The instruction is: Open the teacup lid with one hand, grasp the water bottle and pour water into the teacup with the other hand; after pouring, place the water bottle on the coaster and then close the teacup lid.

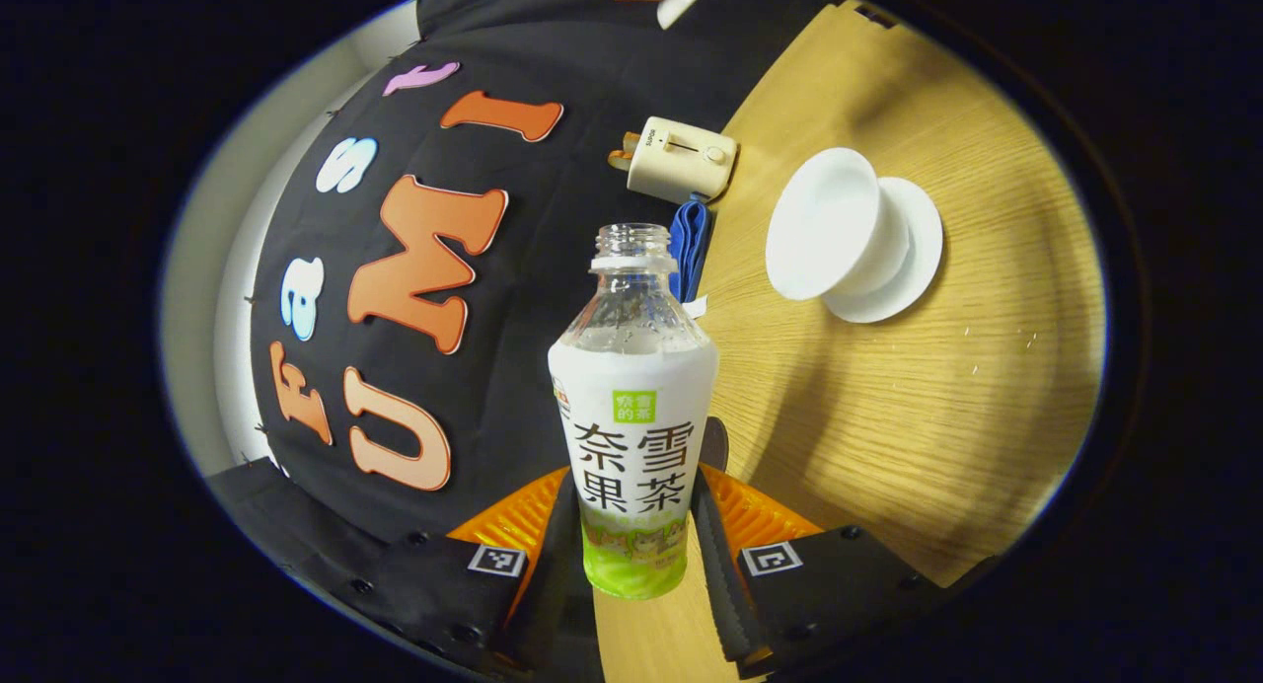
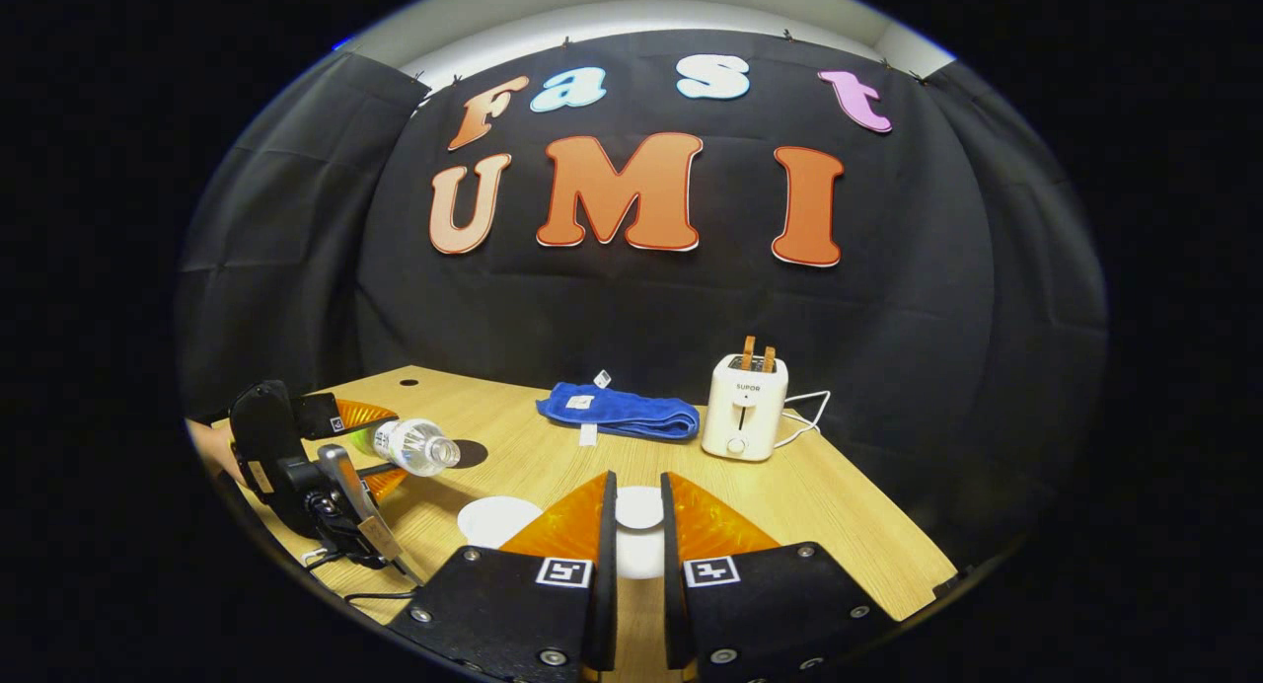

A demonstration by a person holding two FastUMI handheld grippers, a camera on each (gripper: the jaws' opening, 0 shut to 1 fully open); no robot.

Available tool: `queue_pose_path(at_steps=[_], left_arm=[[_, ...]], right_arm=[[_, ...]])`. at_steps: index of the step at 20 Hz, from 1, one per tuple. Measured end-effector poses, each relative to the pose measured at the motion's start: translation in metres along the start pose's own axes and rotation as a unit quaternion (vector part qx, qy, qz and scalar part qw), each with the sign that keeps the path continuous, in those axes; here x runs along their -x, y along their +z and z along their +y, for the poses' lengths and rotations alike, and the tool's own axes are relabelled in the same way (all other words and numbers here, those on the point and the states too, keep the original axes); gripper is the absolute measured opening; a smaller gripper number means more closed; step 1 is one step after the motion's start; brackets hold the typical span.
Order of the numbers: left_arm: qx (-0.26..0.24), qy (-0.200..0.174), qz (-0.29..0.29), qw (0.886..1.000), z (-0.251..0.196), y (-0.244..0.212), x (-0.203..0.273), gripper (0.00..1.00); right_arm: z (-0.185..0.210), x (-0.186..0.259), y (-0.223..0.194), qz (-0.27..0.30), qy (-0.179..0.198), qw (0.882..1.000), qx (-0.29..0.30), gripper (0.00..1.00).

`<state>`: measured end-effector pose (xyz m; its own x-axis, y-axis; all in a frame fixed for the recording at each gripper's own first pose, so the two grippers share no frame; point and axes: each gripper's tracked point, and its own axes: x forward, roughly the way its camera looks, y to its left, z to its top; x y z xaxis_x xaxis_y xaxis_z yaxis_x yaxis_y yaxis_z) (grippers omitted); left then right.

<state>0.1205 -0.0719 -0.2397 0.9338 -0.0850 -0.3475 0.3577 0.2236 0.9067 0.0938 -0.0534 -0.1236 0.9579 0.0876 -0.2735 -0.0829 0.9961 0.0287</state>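
Wood-grain table (image 1: 888,417): left hand-held gripper (image 1: 631,525) clamps clear ribbed bottle (image 1: 633,407).

My left tool (image 1: 636,525), black housing blocks dotted with round screws, a square black-and-white marker tag on each, ribbed finger backs, my right tool (image 2: 637,545) built the same, seen from it the left's black handle body, metal lever, thin trailing cable
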Motion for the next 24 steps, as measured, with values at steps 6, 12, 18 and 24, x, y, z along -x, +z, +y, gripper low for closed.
queue_pose_path(at_steps=[6,12,18,24], left_arm=[[-0.109,-0.002,-0.005,0.994,0.011,0.008,-0.002,0.63],[-0.202,0.013,-0.008,0.979,0.028,0.011,0.0,0.63],[-0.263,0.03,-0.009,0.964,0.046,0.015,0.001,0.63],[-0.305,0.043,-0.008,0.951,0.06,0.021,-0.003,0.63]], right_arm=[[-0.001,-0.001,-0.007,0.005,0.003,1.0,-0.004,0.2],[-0.006,0.002,-0.012,0.006,0.001,1.0,-0.009,0.2],[-0.009,0.003,-0.021,0.009,0.002,1.0,-0.014,0.2],[-0.008,0.002,-0.025,0.011,0.008,1.0,-0.015,0.19]])
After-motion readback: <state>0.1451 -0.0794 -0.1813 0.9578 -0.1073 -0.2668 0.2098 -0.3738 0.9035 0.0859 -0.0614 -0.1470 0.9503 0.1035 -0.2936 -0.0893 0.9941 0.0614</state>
